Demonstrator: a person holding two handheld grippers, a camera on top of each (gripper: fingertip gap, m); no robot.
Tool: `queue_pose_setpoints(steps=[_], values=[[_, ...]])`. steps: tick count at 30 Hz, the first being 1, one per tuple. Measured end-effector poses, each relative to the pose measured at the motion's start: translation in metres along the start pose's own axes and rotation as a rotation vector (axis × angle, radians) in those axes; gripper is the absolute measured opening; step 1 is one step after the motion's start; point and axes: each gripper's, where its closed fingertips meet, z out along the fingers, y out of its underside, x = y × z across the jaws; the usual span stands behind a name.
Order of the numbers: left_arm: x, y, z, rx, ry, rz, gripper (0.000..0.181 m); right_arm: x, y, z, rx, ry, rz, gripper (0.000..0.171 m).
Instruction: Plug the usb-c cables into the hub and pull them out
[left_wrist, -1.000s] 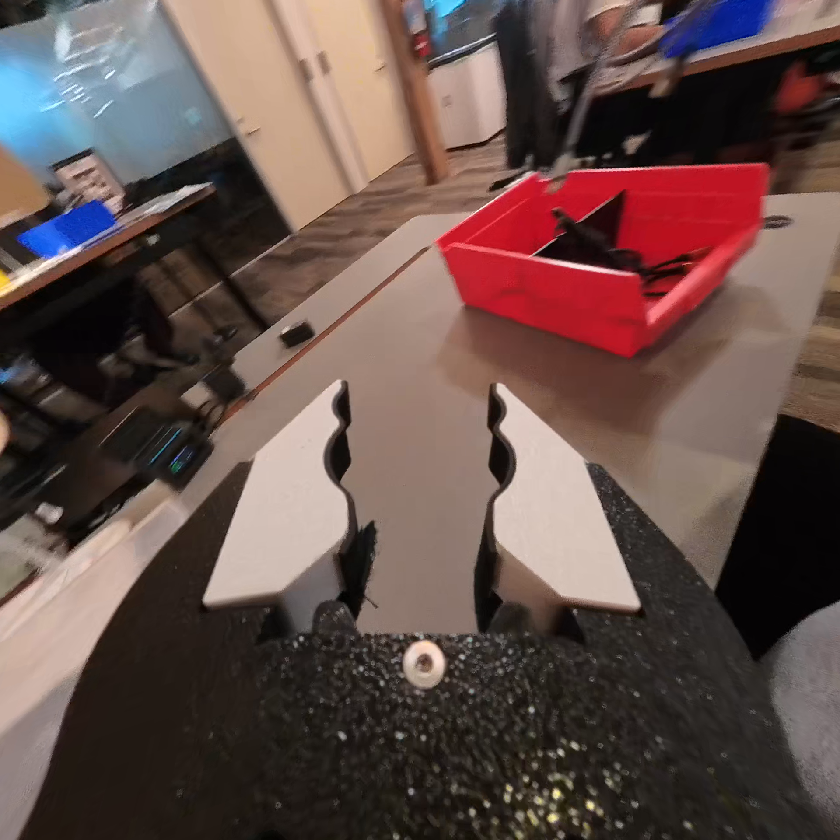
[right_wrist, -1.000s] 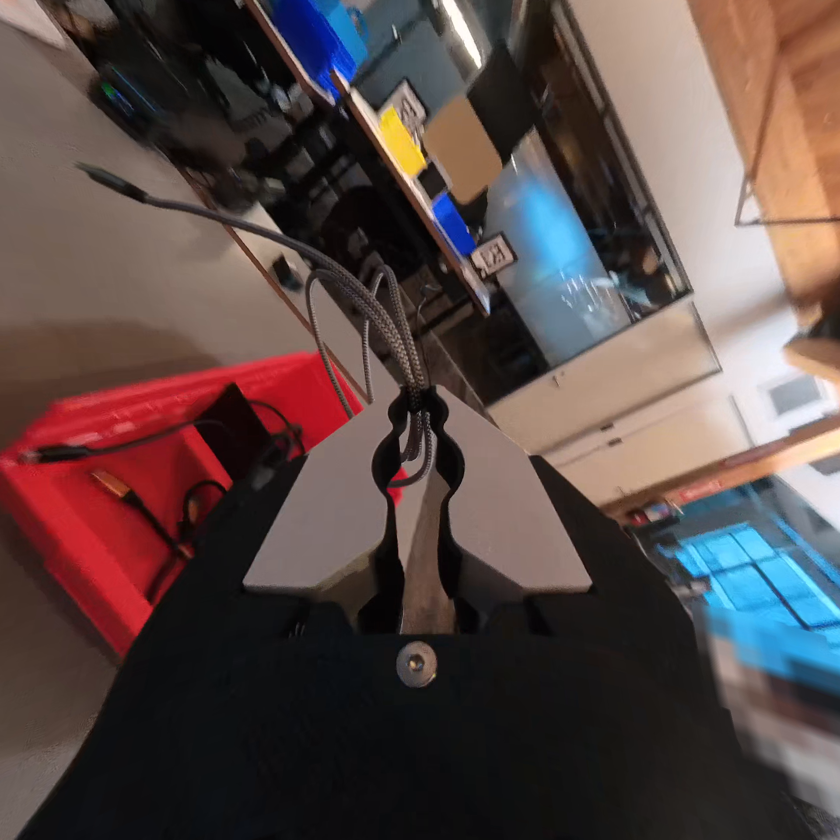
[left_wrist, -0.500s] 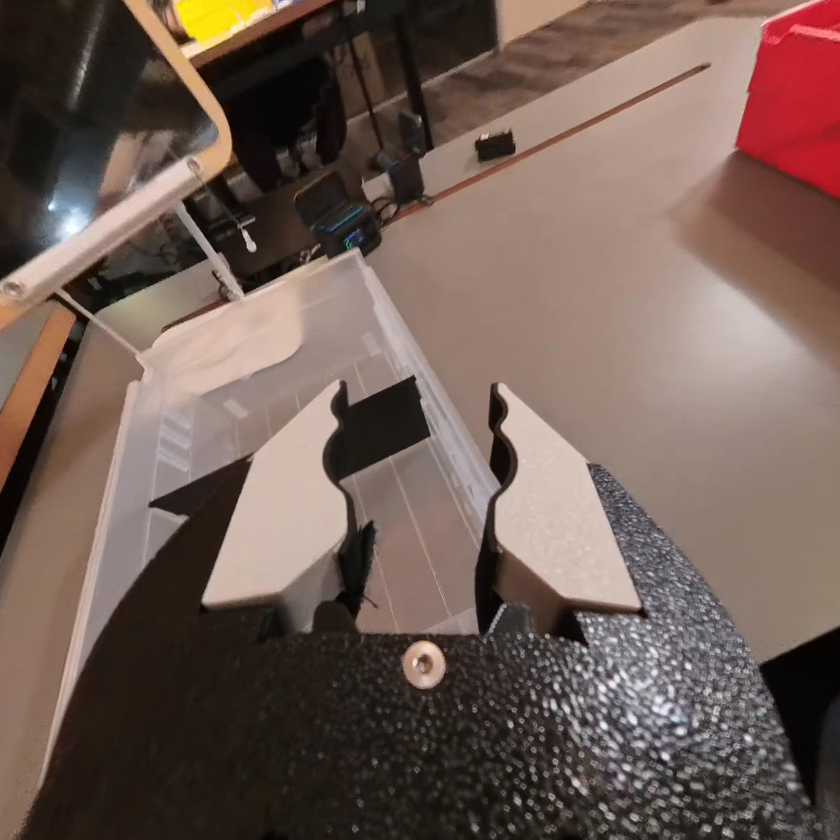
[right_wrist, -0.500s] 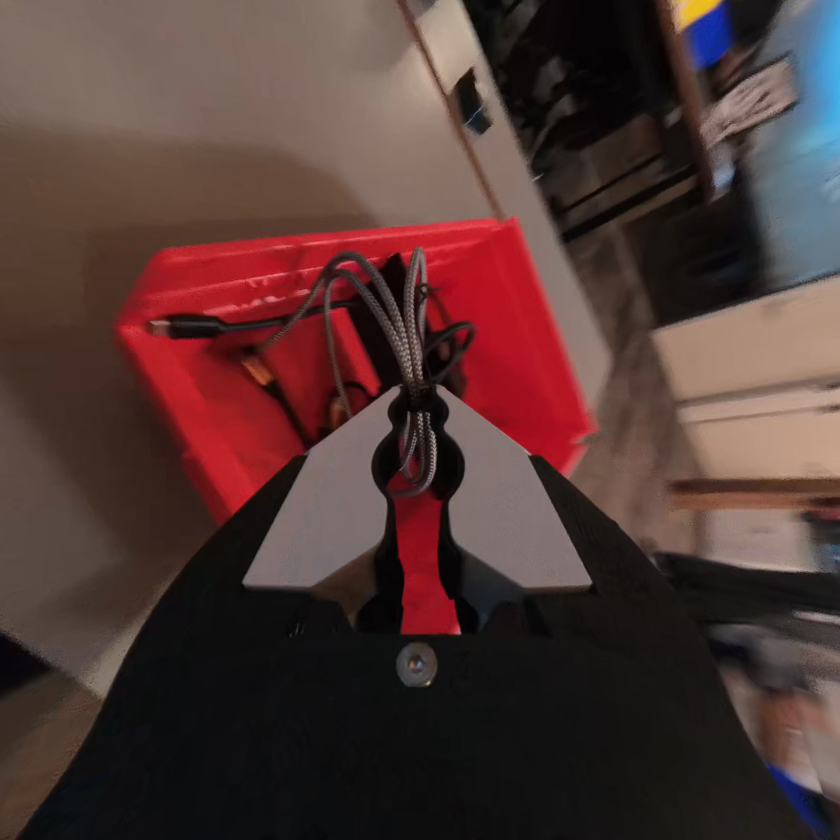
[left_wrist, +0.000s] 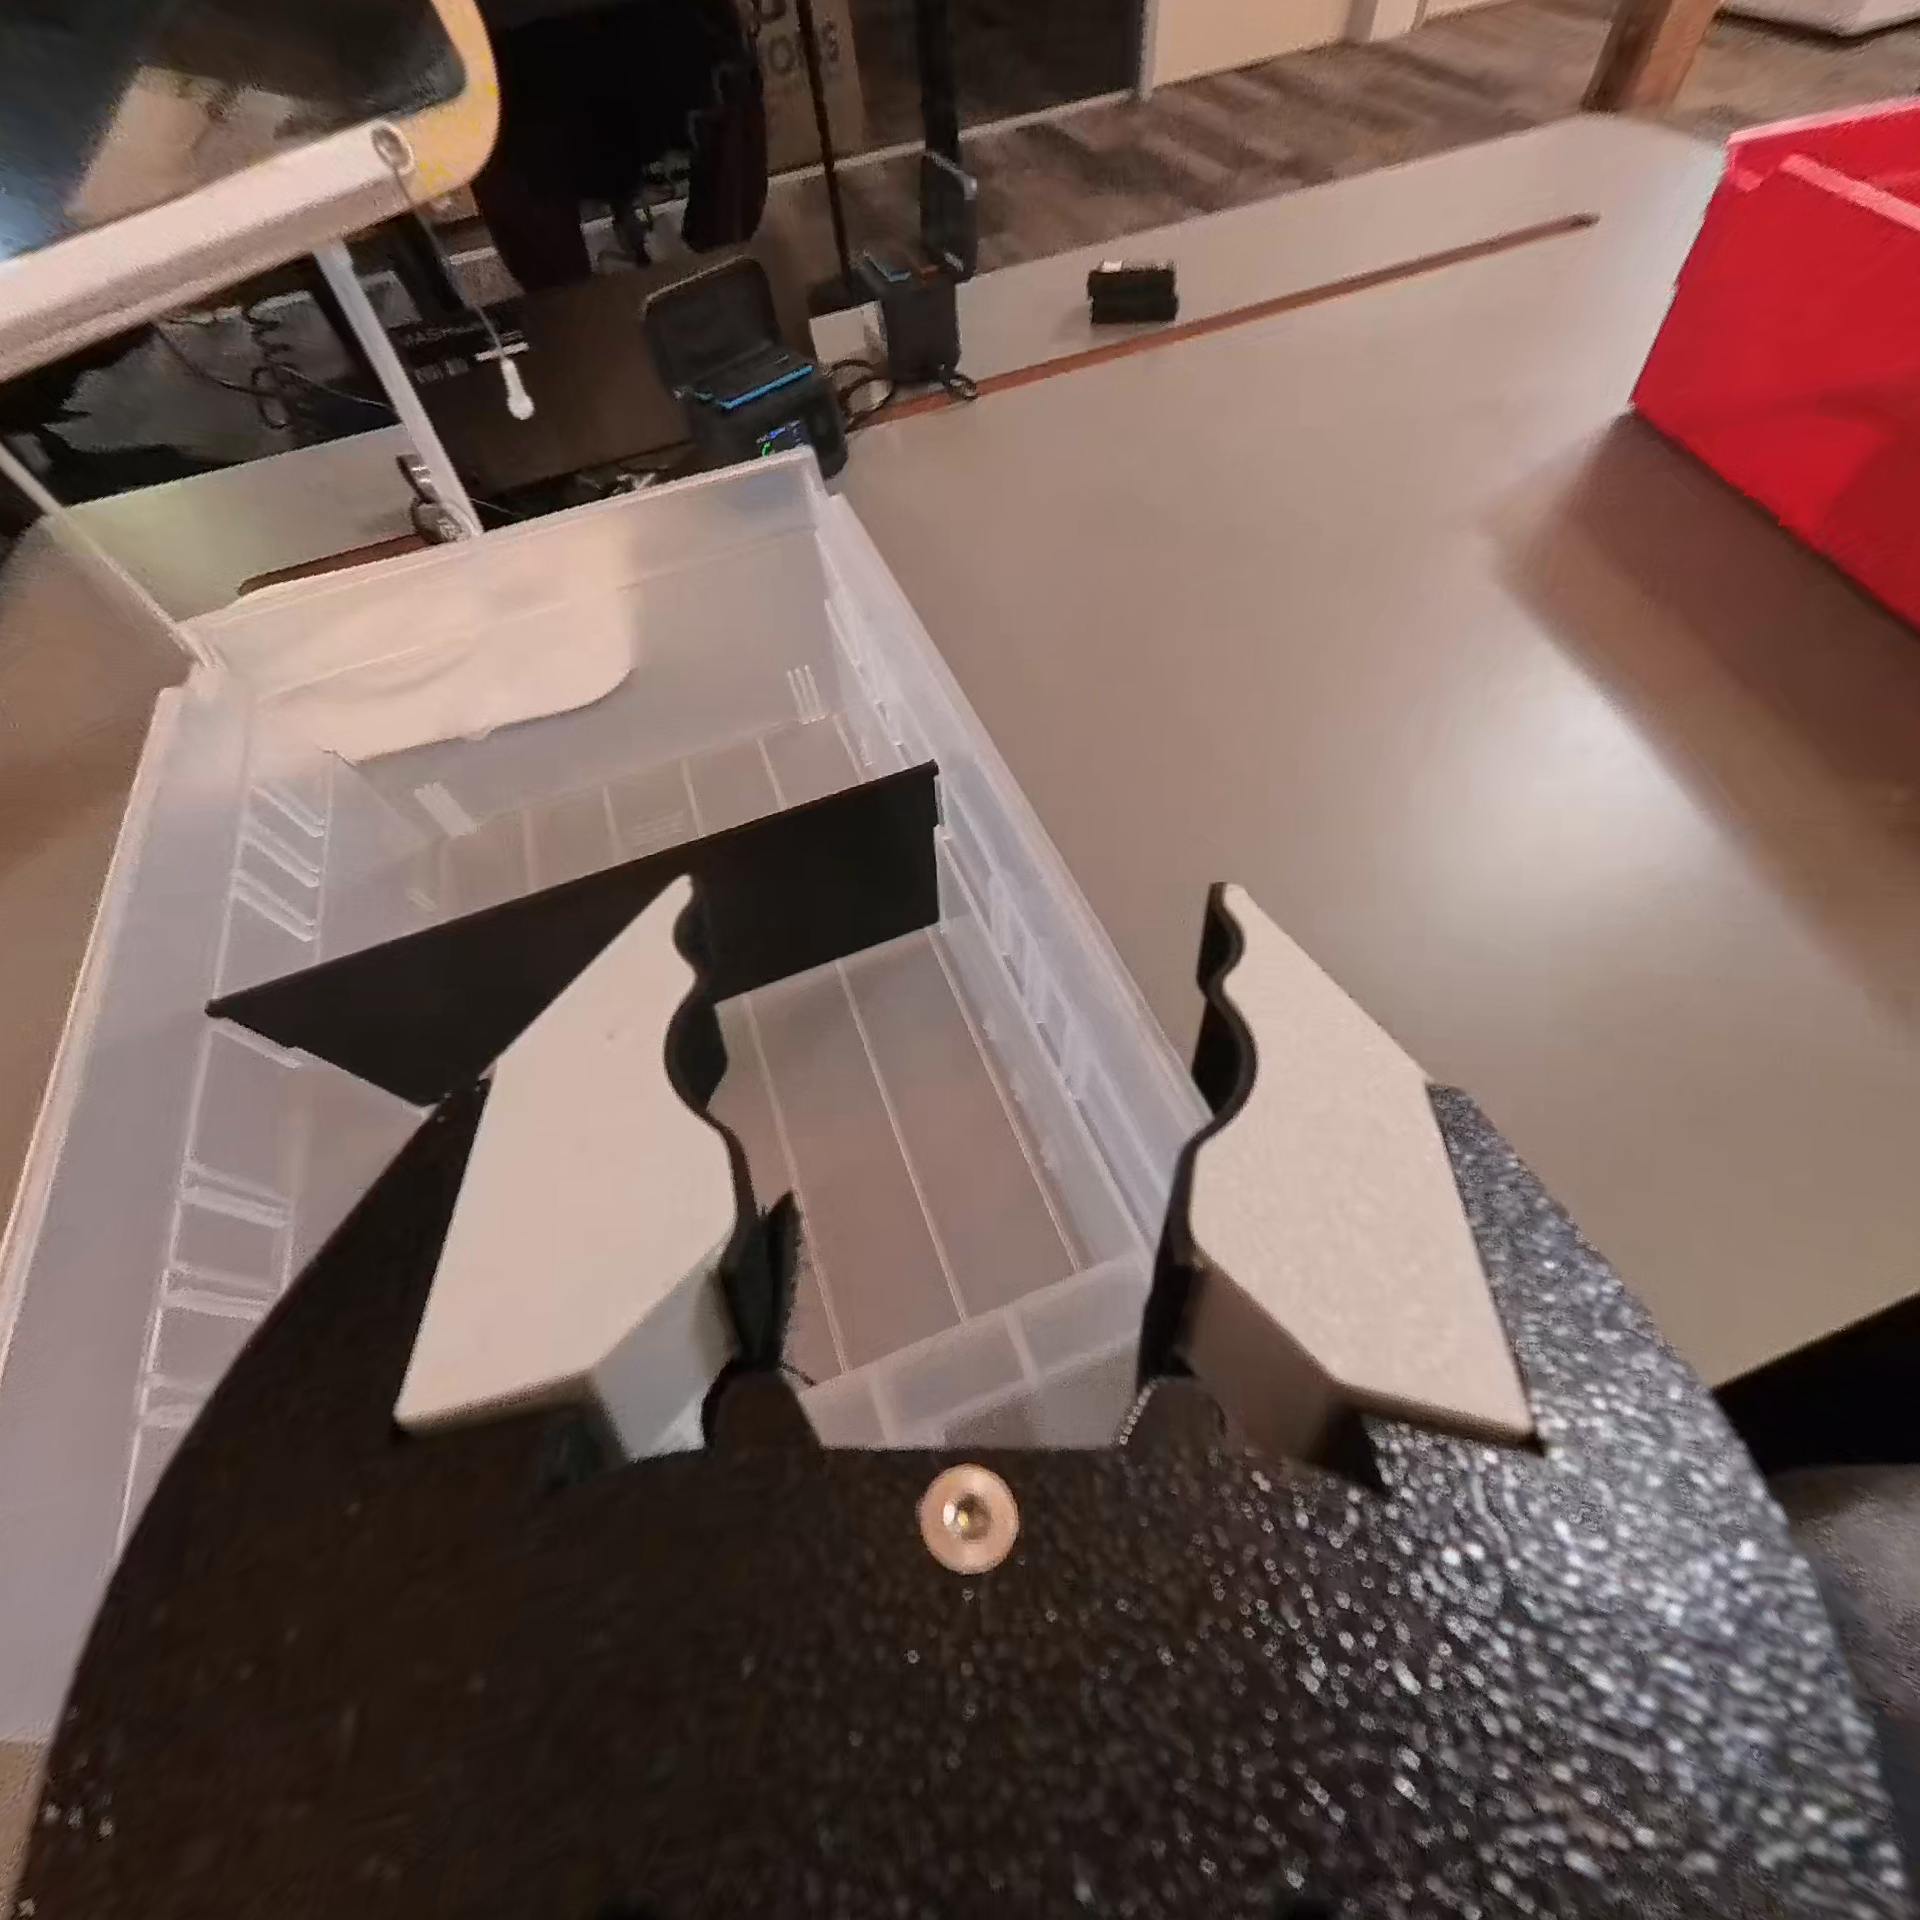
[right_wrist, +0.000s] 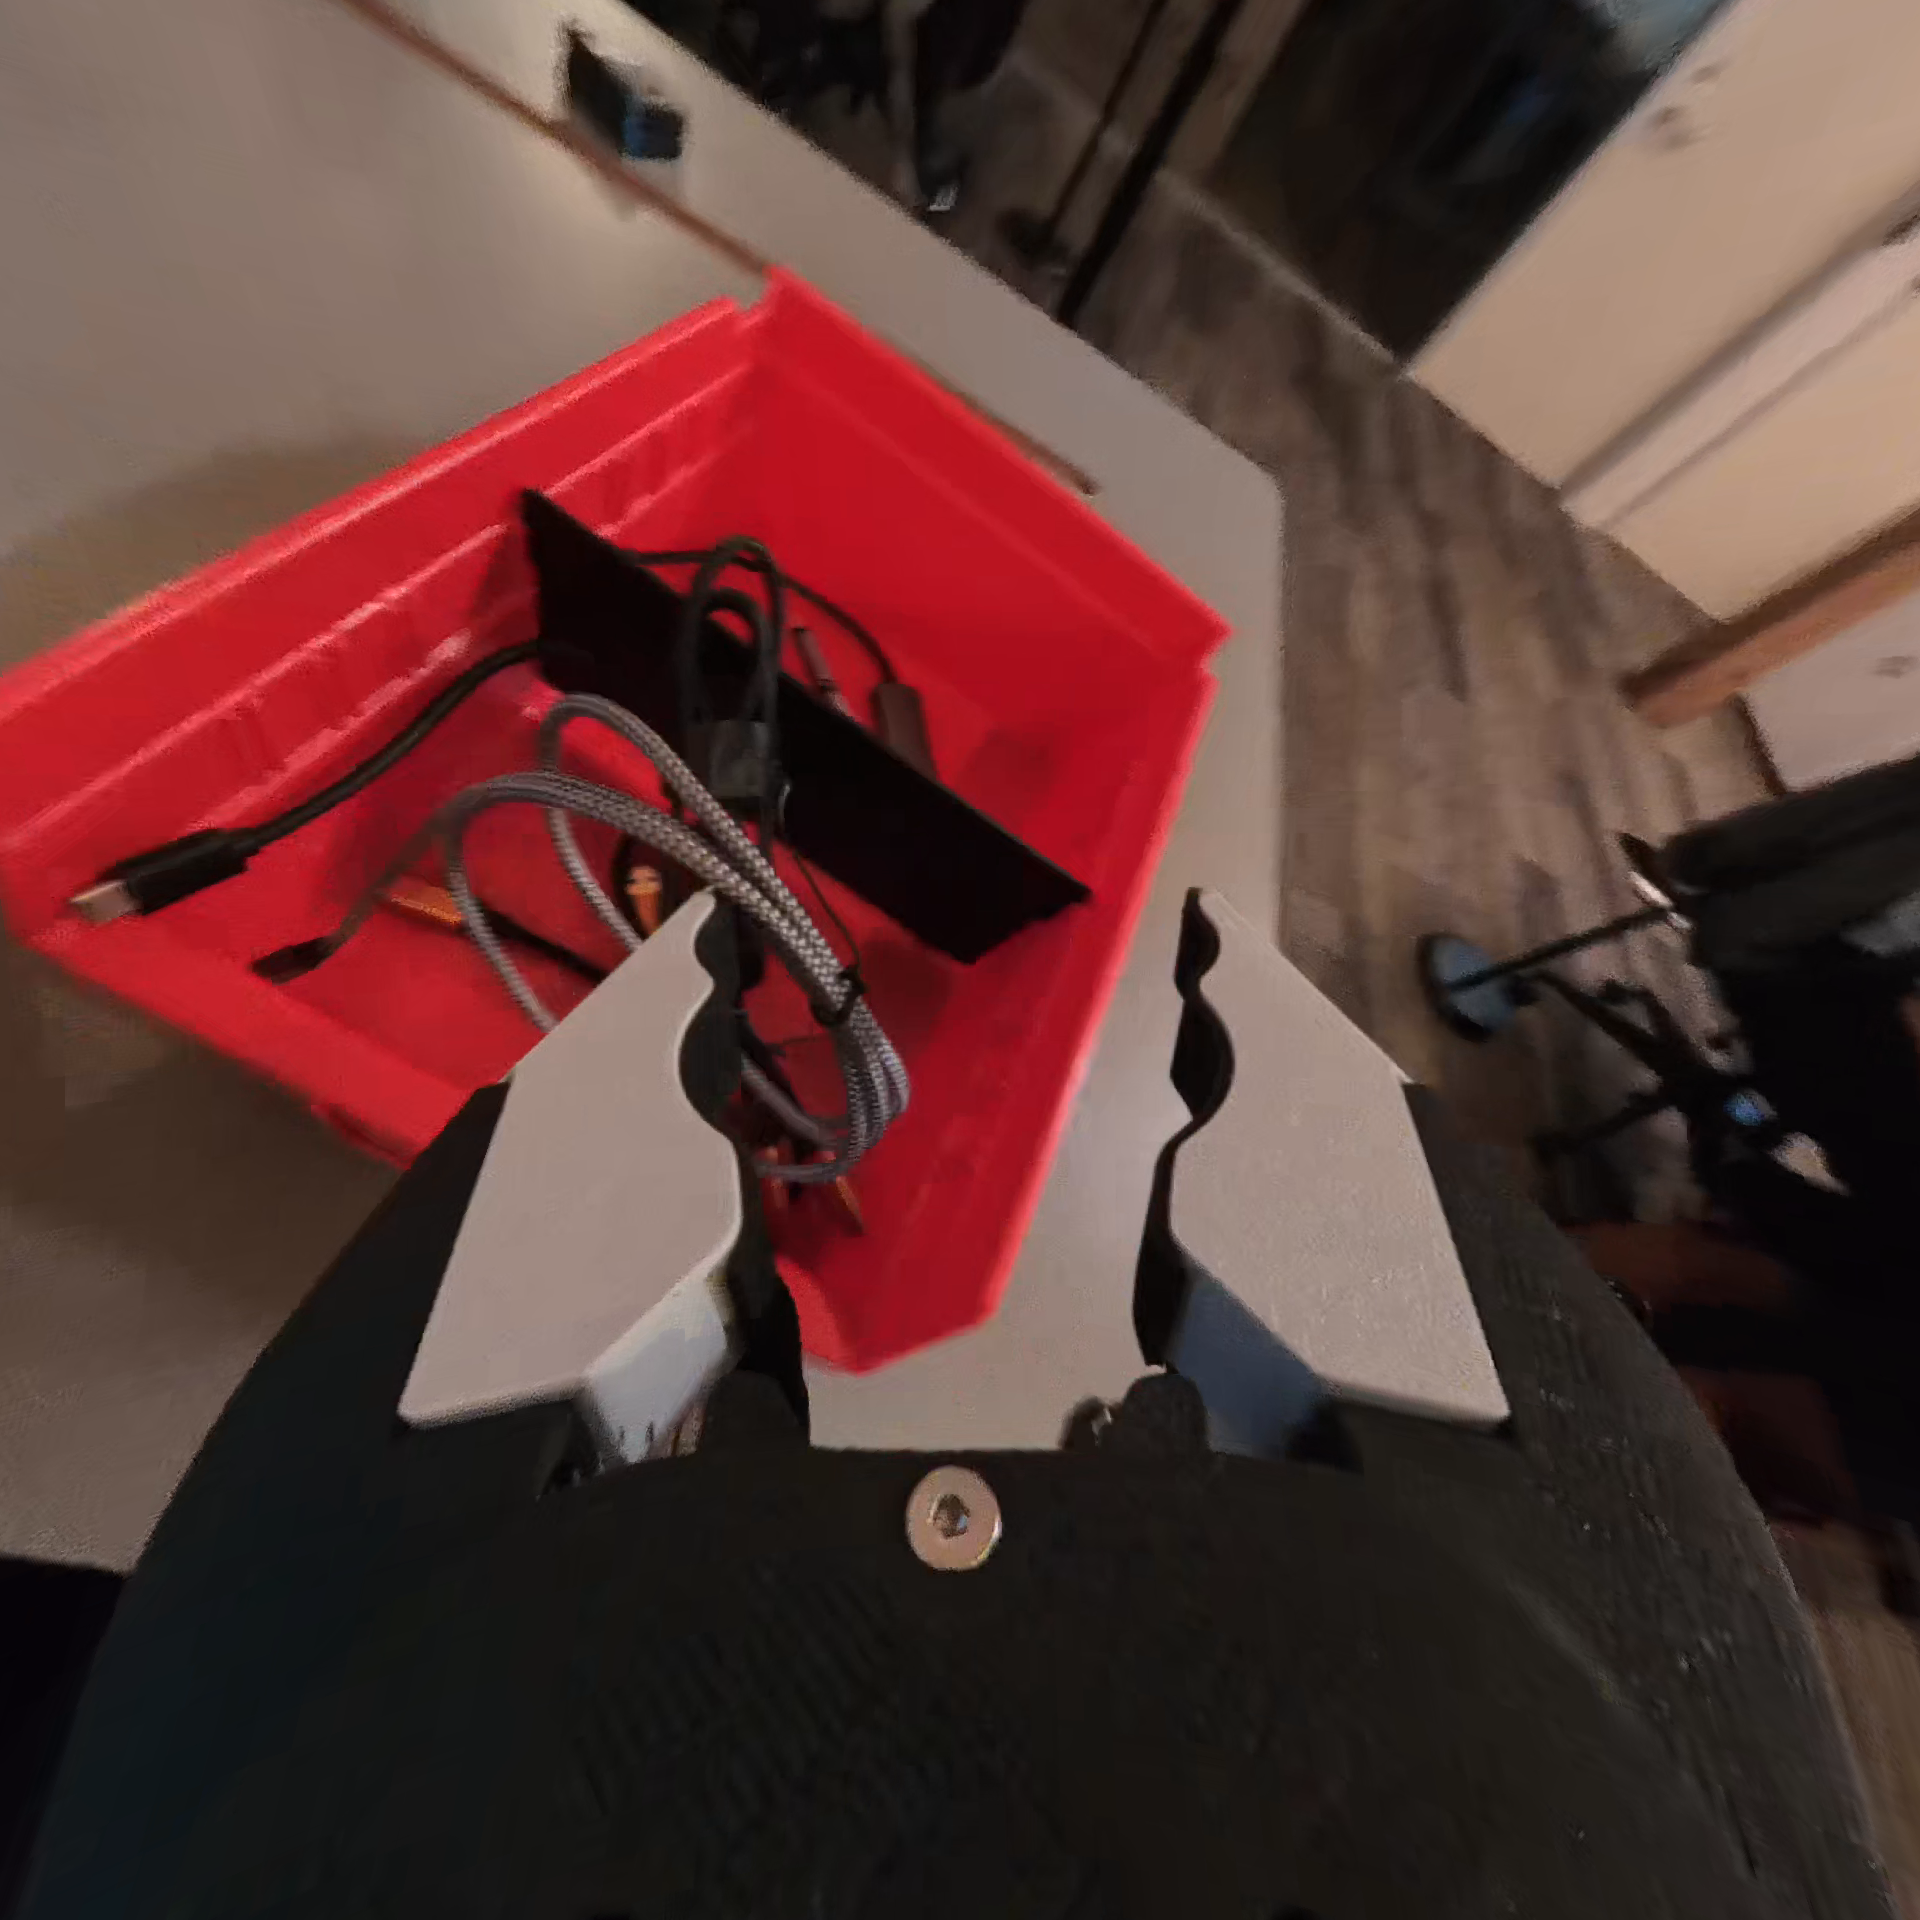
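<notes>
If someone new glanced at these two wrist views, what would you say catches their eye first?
Probably the bright red plastic bin on the table in the right wrist view, split by a black divider, with a coiled grey braided cable lying inside below the open right gripper. In the left wrist view, the open left gripper hovers over a translucent white plastic bin that looks empty.

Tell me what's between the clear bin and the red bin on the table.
Only bare table lies between the clear bin and the red bin; the left wrist view shows it.
</notes>
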Motion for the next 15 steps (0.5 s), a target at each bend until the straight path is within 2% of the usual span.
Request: queue_pose_setpoints(steps=[4,8,11,15], values=[[0.007,-0.006,-0.008,0.086,0.1,-0.089,0.098,0.025,0.048,-0.011,-0.067,0.192,0.147,0.081],[0.028,0.009,0.008,0.042,0.132,-0.079,0.099,0.008,0.092,0.005,-0.081,0.11,0.422,0.073],[0.028,0.027,0.028,-0.06,0.057,-0.048,0.083,0.001,0.111,0.019,-0.154,0.105,0.442,0.057],[0.026,0.037,0.044,-0.124,0.003,-0.05,0.061,0.003,0.102,0.024,-0.115,0.119,0.419,0.021]])
